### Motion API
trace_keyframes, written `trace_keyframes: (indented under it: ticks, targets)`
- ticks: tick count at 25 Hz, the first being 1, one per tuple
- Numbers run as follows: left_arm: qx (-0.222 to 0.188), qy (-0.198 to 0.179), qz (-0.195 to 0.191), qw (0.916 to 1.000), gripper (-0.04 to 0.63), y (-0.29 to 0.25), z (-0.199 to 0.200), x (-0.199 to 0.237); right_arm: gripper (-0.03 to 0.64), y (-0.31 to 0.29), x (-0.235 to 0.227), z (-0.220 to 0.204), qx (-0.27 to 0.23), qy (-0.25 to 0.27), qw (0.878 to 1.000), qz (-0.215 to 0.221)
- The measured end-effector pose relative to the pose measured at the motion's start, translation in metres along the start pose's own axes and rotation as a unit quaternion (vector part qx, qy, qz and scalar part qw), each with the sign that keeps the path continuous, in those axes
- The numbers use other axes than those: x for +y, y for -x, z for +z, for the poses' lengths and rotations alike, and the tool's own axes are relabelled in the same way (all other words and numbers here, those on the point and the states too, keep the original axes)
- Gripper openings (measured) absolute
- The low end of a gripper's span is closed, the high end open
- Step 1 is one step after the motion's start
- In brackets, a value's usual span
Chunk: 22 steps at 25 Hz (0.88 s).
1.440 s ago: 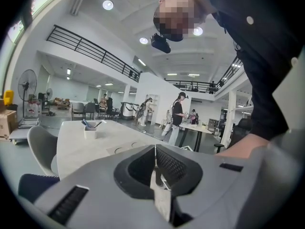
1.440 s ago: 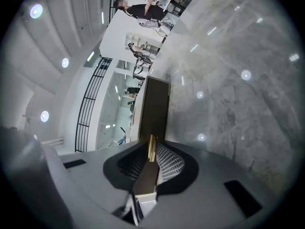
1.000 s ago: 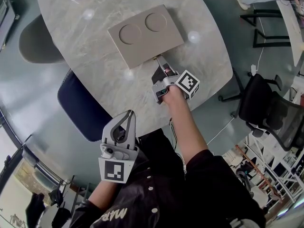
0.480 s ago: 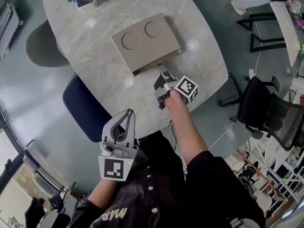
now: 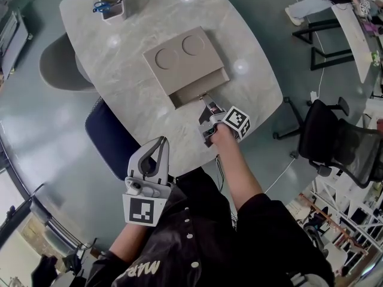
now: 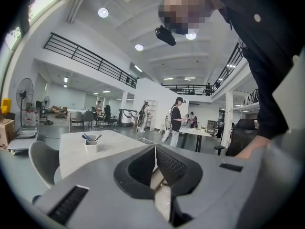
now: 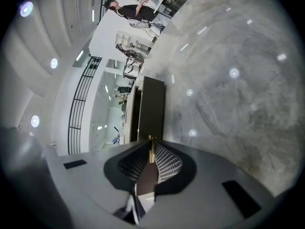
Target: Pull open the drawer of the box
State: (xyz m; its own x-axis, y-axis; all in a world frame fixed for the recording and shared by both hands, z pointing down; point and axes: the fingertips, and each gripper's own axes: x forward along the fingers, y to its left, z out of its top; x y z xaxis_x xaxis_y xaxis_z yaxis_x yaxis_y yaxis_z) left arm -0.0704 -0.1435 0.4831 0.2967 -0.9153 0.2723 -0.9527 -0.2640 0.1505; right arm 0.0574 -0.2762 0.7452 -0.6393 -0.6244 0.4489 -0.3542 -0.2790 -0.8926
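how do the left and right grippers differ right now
The grey left gripper has its jaws shut on nothing; the grey right gripper has its jaws shut on the small brass drawer handle. The left gripper hangs off the marble table, near the person's body; the right gripper reaches over the table to the tan box's partly open drawer. Both are grey, with jaws shut.

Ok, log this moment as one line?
right gripper: shut on small brass drawer pull | drawer of flat tan box: partly open | left gripper: shut, empty, idle
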Motion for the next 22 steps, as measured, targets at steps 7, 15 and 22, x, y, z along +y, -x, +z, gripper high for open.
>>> trace_keyframes:
  ticks: [7,15,22]
  targets:
    - [0.002,-0.011,-0.004,0.9999,0.017,0.007,0.002,0.001,0.021,0.021,-0.01,-0.003,-0.002,0.009,1.0,-0.019]
    - [0.001,0.002,-0.013,0.9999,0.018,0.006,0.008,0.003,0.02,0.039,-0.018,-0.006,-0.006,0.012,0.999,-0.032]
    - [-0.011,-0.004,-0.018,0.9998,0.018,0.012,0.017,0.001,0.02,0.053,-0.023,-0.008,-0.01,0.013,0.999,-0.041]
